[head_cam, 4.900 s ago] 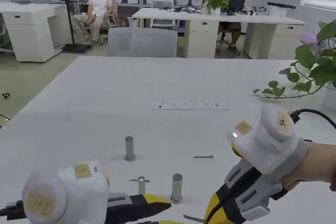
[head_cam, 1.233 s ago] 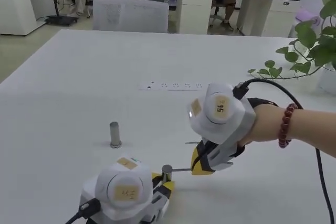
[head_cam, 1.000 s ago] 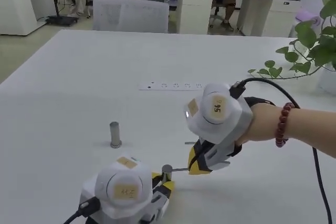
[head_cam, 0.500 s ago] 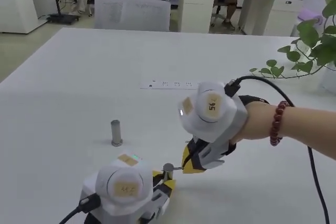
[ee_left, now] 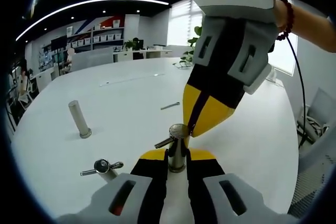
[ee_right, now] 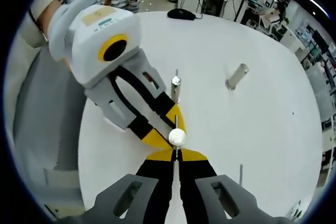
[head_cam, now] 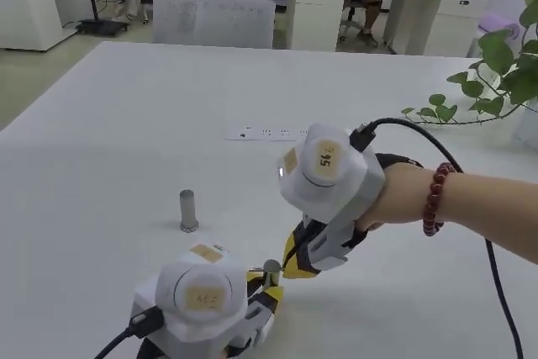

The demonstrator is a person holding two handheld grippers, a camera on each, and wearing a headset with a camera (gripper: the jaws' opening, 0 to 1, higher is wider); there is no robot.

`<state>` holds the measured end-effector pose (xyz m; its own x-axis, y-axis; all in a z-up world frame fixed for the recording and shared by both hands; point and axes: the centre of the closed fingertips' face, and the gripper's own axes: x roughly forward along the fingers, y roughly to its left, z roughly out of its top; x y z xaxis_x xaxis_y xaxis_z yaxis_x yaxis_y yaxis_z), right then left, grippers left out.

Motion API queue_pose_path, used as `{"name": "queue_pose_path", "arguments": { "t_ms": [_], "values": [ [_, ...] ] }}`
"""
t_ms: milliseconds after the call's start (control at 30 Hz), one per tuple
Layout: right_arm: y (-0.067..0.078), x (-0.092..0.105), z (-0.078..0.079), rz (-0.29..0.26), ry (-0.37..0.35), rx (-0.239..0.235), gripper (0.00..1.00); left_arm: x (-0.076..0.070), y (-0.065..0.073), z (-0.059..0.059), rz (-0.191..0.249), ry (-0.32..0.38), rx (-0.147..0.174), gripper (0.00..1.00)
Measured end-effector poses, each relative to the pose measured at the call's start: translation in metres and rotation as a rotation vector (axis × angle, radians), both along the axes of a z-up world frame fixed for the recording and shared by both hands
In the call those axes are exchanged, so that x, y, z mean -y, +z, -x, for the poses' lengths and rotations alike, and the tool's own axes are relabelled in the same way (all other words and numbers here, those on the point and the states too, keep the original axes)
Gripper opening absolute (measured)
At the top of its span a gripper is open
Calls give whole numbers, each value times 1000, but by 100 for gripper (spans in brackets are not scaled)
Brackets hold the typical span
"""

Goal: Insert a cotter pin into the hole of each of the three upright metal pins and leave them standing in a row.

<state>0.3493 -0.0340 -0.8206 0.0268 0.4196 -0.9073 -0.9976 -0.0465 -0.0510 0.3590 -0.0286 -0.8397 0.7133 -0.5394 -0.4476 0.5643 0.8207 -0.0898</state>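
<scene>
R claw [ee_right: 176,153] is clamped tight on a cotter pin [ee_left: 163,142], jaws nipped on its tail end. Approx 1 s back, a bare stretch of that wire showed between the claw tips and the held pin [ee_left: 178,136]. Now the tips sit right against the held pin's side near its top. In the left gripper view the wire's other end pokes out the far side. Judged from that, the cotter is through the hole and this insertion is all but done. Whether it's fully seated can't be told.

L claw [ee_left: 177,157] grips the held pin low on its shank, one jaw each side, keeping it upright on the worktop [head_cam: 118,124]. It hasn't shifted over the last sec, so it is prob. just steadying vs the push.

Outward from the held pin:
- Near it, on the L claw's left in that claw's own view, stands the second pin [ee_left: 101,167] w/ a fitted cotter [ee_left: 87,171] crossways through its top.
- Further off the same side, well apart from the held pin, is the bare pin [ee_left: 79,119], upright, no cotter.
- Beyond the held pin a spare cotter [ee_left: 169,106] lies flat on the worktop.

What it means: once R claw lets go, two of three should be done. Left to do is prob. fetching the spare cotter and fitting it to the bare pin. That pin also sits apart from the other two, so it may need moving to make a tidy row.
</scene>
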Motion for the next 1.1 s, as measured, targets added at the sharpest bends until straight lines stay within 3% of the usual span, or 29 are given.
{"name": "queue_pose_path", "arguments": {
  "t_ms": [467,600,900,1100],
  "values": [
    [1,-2,2,-19,-52,-31,5,-1,0,1,11,5,-19,12],
    [3,-3,3,-35,-68,-44,13,-1,0,1,13,6,-21,12],
    [5,7,2,-42,-94,-46,12,-1,0,1,14,7,-23,12],
    [5,5,2,-60,-80,-41,6,-2,-1,1,23,12,-33,12]
  ]
}}
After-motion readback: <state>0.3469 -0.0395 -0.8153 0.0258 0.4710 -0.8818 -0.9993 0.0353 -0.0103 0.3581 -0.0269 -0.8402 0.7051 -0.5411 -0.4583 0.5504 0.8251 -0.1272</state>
